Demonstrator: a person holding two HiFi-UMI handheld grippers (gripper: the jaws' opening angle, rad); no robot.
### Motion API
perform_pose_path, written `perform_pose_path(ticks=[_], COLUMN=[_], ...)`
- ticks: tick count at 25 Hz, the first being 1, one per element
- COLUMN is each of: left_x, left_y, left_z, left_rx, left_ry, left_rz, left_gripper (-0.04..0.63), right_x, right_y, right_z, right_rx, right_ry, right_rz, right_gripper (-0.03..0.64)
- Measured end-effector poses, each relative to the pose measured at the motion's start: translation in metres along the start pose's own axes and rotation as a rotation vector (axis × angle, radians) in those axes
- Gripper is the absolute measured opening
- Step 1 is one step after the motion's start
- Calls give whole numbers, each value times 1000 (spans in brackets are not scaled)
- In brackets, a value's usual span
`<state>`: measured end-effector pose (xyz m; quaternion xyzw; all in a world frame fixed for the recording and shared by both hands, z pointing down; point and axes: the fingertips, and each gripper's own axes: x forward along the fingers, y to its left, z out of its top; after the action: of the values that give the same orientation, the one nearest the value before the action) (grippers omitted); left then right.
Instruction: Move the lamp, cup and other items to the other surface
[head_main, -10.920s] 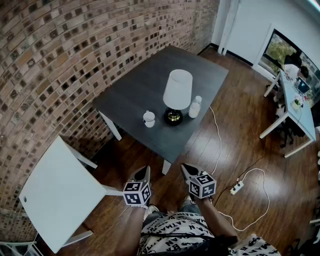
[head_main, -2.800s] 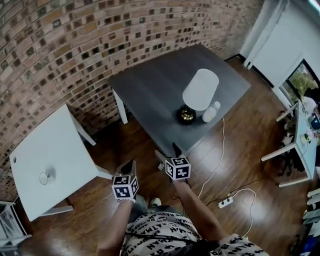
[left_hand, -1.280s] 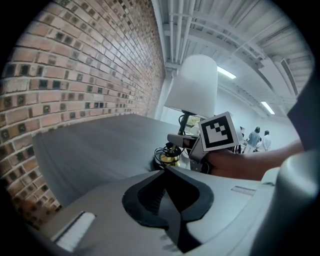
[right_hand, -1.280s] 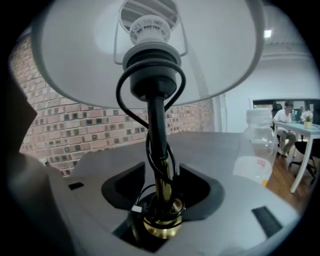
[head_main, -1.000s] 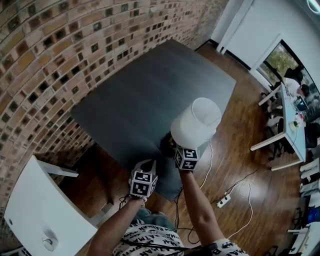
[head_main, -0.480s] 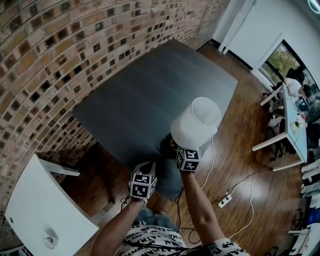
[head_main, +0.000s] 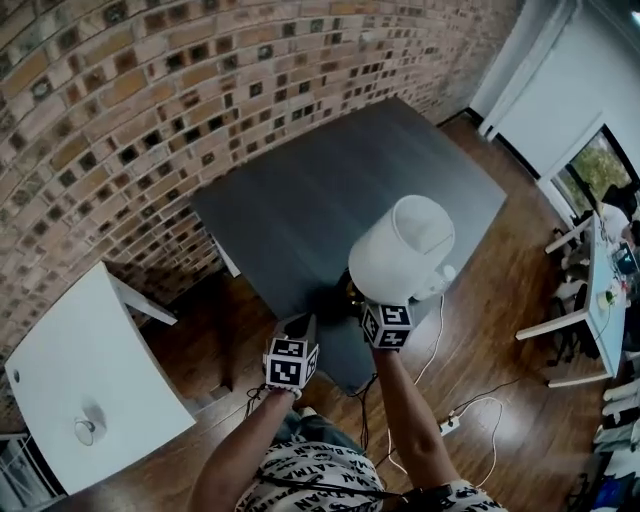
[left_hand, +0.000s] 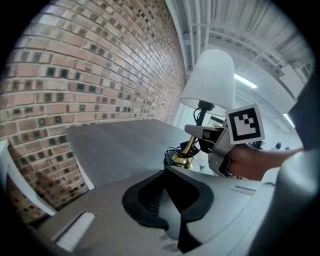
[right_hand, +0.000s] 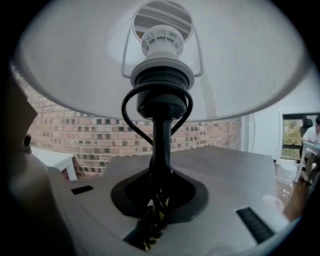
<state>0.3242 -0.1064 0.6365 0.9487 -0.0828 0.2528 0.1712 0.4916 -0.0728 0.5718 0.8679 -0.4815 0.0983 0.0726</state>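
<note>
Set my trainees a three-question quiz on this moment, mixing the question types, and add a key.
1. True or false: the right gripper is shut on the stem of the lamp.
2. Where does the cup stand? A) on the dark table B) on the white table C) on the floor
3. Fill in: the left gripper holds ____.
Key: 1 true; 2 B; 3 nothing.
</note>
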Motion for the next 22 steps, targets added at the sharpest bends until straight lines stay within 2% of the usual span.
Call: perform_pose_path(ticks=[4, 8, 22], left_x=[-40, -90, -310], left_y=[18, 41, 129], left_z=[-8, -25, -151], left_rx=[-49, -131, -434], left_ry=[-47, -104, -216], left_rz=[99, 237, 716], left_gripper=[0, 0, 0], right_x=[-16, -25, -72], right_y=[53, 120, 409], right_z=[9, 11, 6], right_rx=[-35, -71, -188], right_ry=[-13, -17, -21], right_rz=[116, 283, 830], right_gripper=[63, 63, 63])
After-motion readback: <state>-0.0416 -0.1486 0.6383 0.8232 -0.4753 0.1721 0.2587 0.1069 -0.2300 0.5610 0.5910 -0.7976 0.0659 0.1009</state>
